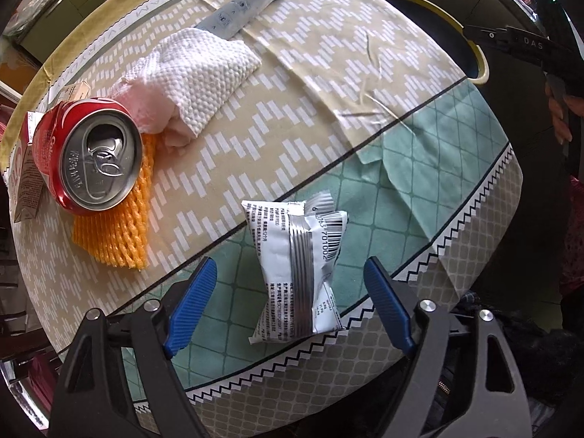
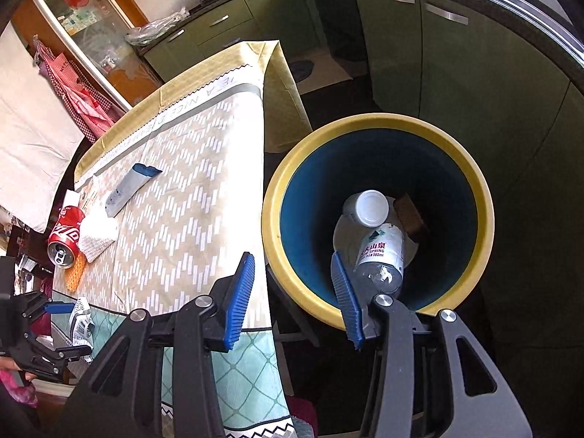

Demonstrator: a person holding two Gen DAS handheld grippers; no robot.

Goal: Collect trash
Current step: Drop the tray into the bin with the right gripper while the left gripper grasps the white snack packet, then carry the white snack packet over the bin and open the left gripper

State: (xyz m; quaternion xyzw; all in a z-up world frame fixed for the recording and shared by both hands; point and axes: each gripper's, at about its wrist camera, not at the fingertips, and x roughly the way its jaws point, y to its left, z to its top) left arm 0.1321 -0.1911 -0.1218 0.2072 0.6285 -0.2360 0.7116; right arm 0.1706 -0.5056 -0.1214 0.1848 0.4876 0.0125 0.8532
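Observation:
A white snack packet [image 1: 297, 270] with a barcode lies on the green part of the tablecloth [image 1: 430, 168]. My left gripper [image 1: 289, 262] points down over it, open, with a blue pad on each side and clear of it. A red can [image 1: 87, 153] lies on an orange foam net [image 1: 124, 226], next to a white paper towel [image 1: 197, 73] and a grey wrapper [image 1: 248, 3]. My right gripper [image 2: 292, 257] is open and holds nothing, beside the near rim of the yellow-rimmed blue bin [image 2: 376, 124]. A water bottle [image 2: 379, 252] and a white cup [image 2: 368, 208] lie inside.
A small carton [image 1: 25, 179] sits by the can at the table's left edge. The bin stands off the table's corner beside green kitchen cabinets [image 2: 438, 54]. A brown scrap [image 2: 412, 219] lies in the bin. A red checked cloth [image 2: 84, 95] hangs beyond the table.

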